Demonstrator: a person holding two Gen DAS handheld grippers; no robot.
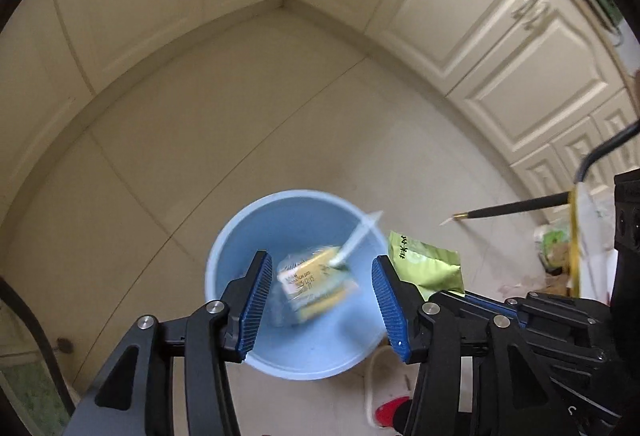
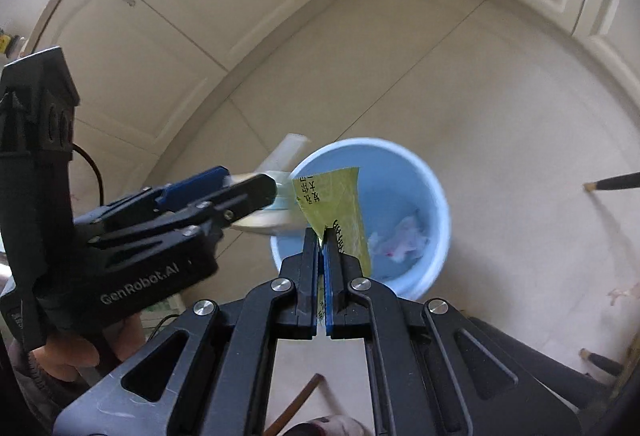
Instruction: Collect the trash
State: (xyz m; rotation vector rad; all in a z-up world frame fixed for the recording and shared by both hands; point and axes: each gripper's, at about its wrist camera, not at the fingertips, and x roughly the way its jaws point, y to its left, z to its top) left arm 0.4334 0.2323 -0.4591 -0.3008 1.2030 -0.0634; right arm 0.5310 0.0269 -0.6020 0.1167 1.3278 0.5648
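Above blue bin (image 1: 296,236), both grippers downward

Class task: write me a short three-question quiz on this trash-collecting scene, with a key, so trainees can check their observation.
1. True or false: the right claw is shut on the green packet.
2. What lies at the bottom of the blue bin? A: a crumpled tissue. B: a spoon. C: a glass bottle.
3. Fill in: the carton with a straw is above the bin, between the blue pads of the ___ claw.

Key: 1 true. 2 A. 3 left claw, whose pads stand clear of the carton on both sides.
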